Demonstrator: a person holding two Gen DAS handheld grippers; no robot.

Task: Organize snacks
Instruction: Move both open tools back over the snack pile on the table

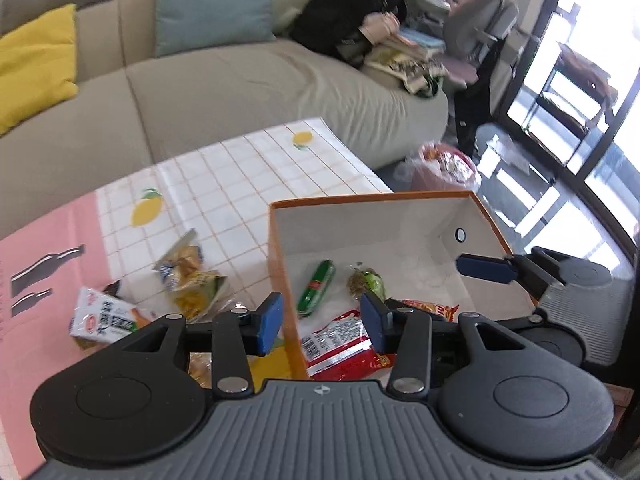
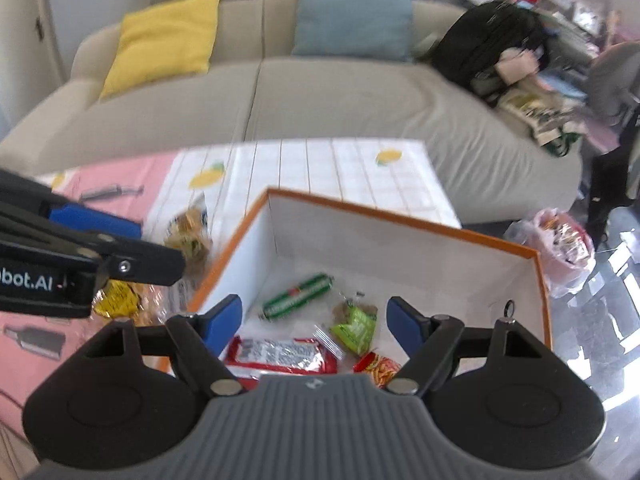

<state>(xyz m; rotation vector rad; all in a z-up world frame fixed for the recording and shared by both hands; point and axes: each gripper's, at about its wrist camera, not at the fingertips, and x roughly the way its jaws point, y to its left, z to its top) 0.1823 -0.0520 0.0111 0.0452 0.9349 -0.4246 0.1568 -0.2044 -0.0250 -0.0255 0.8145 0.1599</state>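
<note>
Blur softens the beige sofa (image 2: 320, 92) behind the bench (image 1: 248, 168). Left gripper (image 1: 322, 322) hides part of a red packet (image 1: 340, 344) inside the orange box (image 2: 400, 222); both grippers' jaws stand apart, empty. Right gripper (image 2: 316, 326) hovers above the box; more snacks (image 1: 188, 276) lie beside it.

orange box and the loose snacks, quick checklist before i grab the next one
1. Left gripper empty, jaws apart: ok.
2. Right gripper empty, jaws apart: ok.
3. Orange box upright with floor space left: ok; it holds the green sausage stick, green packet and red packet.
4. Snacks left on the table: not ok; the yellow snack bag and white carton lie outside the box.
5. Clear path to the yellow snack bag from the left: ok, nothing lies on it.
6. Anything hidden beneath the grippers: cannot tell.
</note>
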